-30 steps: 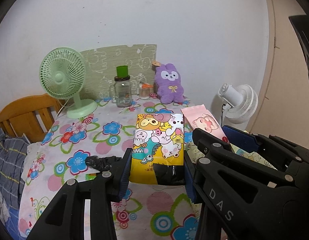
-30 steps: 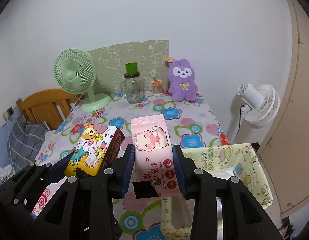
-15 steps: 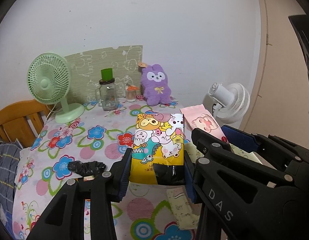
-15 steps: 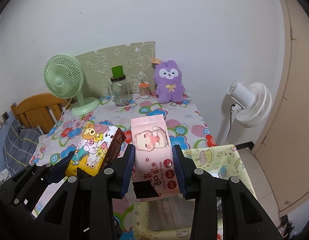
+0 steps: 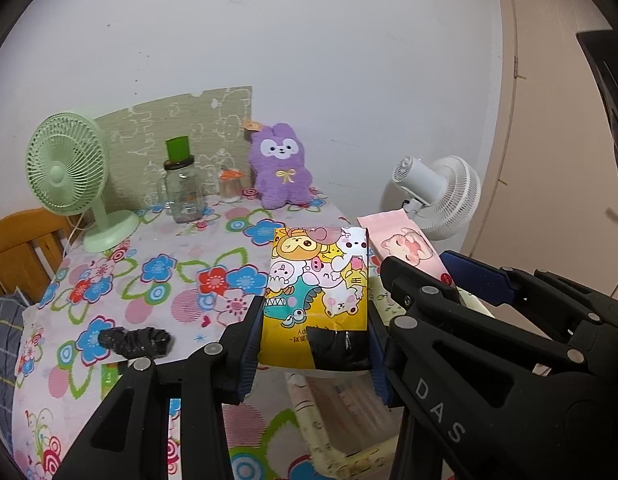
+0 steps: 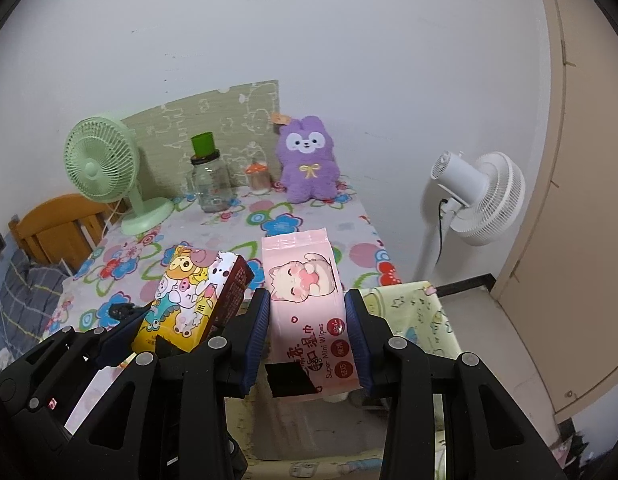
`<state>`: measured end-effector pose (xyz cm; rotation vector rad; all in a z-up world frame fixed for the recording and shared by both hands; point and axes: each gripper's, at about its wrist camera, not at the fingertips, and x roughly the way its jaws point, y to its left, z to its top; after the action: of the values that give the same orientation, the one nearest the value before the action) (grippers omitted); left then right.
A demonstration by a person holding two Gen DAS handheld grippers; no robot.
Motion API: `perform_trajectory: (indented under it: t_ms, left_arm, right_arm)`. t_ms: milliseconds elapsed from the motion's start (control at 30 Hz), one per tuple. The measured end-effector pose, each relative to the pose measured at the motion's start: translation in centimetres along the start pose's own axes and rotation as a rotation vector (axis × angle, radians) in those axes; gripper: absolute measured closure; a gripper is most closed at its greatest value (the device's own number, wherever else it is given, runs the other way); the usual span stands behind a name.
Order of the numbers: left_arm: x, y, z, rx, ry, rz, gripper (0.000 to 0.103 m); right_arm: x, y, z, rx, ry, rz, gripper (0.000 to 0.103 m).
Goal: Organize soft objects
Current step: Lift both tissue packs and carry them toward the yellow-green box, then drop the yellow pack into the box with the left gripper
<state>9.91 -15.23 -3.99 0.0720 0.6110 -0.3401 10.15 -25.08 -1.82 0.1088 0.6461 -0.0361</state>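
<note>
both tongs are loaded: left tongs (image 5: pixel 315 344) clamped across the yellow cartoon tissue pack (image 5: pixel 319 296), right tongs (image 6: pixel 307 344) clamped across the pink wet wipes pack (image 6: pixel 309 316), pads pressing the sides of each. i've got the two packs side by side in the air, close to each other, noses tipped downward.

right below me is the pale yellow fabric bin (image 6: pixel 413 312), just off the near edge of the flowered worktop (image 5: pixel 157 280). that looks like where these go. to do it well i'd centre each pack over the opening before lowering, keep them apart so they don't knock, and let go only once they're low inside. both are soft, so they'll slump rather than stand; laying them flat is safer.

further out, a black scrunchie (image 5: pixel 135 342) lies on the worktop, probably another one to sort. beyond it, the glass jar (image 5: pixel 183 192), the green fan (image 5: pixel 67 168) and the purple plush bunny (image 5: pixel 281 172) sit along the wall, well clear. a white fan (image 6: pixel 479 196) stands on the floor to the right, no trouble for this drop.
</note>
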Motion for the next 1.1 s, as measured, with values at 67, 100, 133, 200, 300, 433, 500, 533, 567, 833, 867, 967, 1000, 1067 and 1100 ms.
perform_trajectory:
  t_ms: [67,100,133,200,300,433,500,533,567,833,867,967,1000,1067,1100]
  left_arm:
    - [0.2,-0.5,0.0,0.005,0.002,-0.008,0.056]
    - [0.4,-0.7,0.0,0.006,0.004,-0.012,0.056]
    - [0.5,-0.9,0.0,0.008,0.006,-0.016,0.056]
    - [0.9,-1.3,-0.1,0.012,0.013,-0.024,0.056]
    - [1.6,-1.9,-0.2,0.019,0.024,-0.035,0.056]
    - [2.6,-2.8,-0.3,0.032,0.042,-0.052,0.056]
    - [3.0,-3.1,-0.4,0.037,0.053,-0.059,0.056]
    - [3.2,-3.3,-0.4,0.04,0.059,-0.063,0.056]
    - [3.5,-3.5,-0.5,0.043,0.066,-0.066,0.056]
    - [5.1,-4.1,-0.8,0.054,0.112,-0.067,0.044]
    - [5.2,-4.1,-0.9,0.054,0.114,-0.065,0.04]
    - [5.4,-4.2,-0.9,0.06,0.121,-0.055,0.034]
    - [5.5,-4.2,-0.9,0.064,0.125,-0.05,0.034]
    - [5.8,-4.3,-0.9,0.073,0.137,-0.038,0.032]
    - [5.9,-4.2,-0.9,0.077,0.143,-0.034,0.032]
  right_arm:
    - [0.1,-0.6,-0.1,0.007,0.0,-0.007,0.062]
    - [0.2,-0.8,-0.2,0.01,0.001,-0.011,0.062]
    - [0.3,-1.0,-0.2,0.013,0.002,-0.014,0.062]
    - [0.5,-1.5,-0.3,0.018,0.006,-0.022,0.062]
    - [0.9,-2.4,-0.5,0.027,0.015,-0.031,0.062]
    - [1.4,-3.3,-0.7,0.04,0.025,-0.04,0.062]
    - [1.8,-3.8,-0.9,0.052,0.032,-0.045,0.062]
    - [1.9,-4.1,-1.0,0.056,0.036,-0.047,0.062]
    - [2.1,-4.4,-1.1,0.061,0.042,-0.051,0.062]
    - [3.7,-5.6,-1.8,0.089,0.081,-0.04,0.062]
    - [3.9,-5.6,-1.8,0.089,0.084,-0.038,0.062]
    - [4.2,-5.7,-1.9,0.089,0.089,-0.027,0.062]
    - [4.3,-5.7,-2.0,0.089,0.091,-0.024,0.062]
    - [4.6,-5.7,-2.1,0.088,0.098,-0.02,0.062]
    - [4.7,-5.7,-2.1,0.089,0.102,-0.018,0.062]
